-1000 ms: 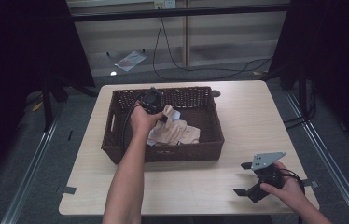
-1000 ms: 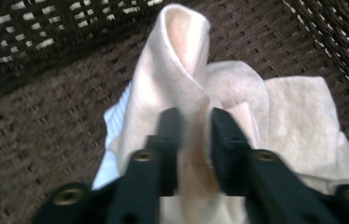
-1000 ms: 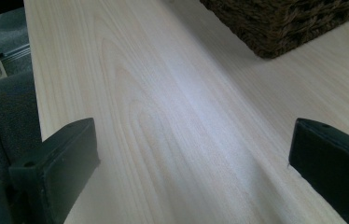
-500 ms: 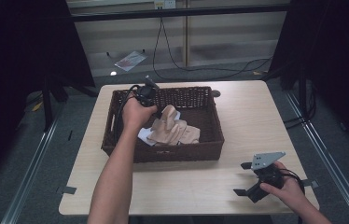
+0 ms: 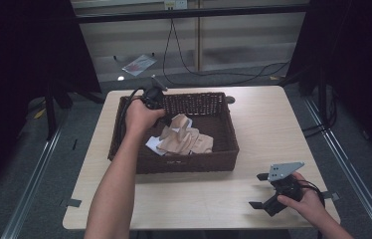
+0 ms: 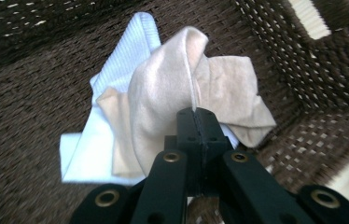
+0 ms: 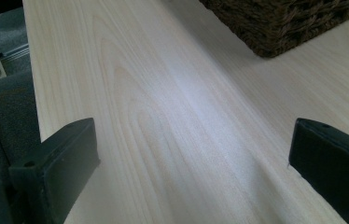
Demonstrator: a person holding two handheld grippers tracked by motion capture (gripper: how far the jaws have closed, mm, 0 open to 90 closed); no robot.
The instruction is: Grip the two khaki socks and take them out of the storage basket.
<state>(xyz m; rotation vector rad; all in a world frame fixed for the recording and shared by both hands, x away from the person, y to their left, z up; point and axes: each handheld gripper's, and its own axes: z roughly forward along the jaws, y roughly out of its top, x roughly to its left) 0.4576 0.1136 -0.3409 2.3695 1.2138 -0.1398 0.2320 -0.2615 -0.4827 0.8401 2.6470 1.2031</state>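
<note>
A dark wicker basket (image 5: 184,162) stands at the middle of the table. A beige cloth (image 5: 186,139) lies in it on top of a white cloth (image 5: 153,144). My left gripper (image 5: 168,119) hangs over the basket's left part and is shut on a fold of the beige cloth (image 6: 163,93), pulling it up into a peak. In the left gripper view its jaws (image 6: 196,114) meet on that fold, and the white cloth (image 6: 116,79) lies beneath on the basket floor. My right gripper (image 5: 257,190) rests open near the table's front right corner, with nothing between its fingers.
The pale wooden table (image 5: 199,199) has bare room in front of the basket and to its right. In the right gripper view the basket's corner (image 7: 280,23) sits at the far end of the table (image 7: 186,93). Cables and a packet lie on the floor behind.
My left gripper has risen and shifted a little left, and the beige cloth has come up with it into a peak. The right gripper has not moved.
</note>
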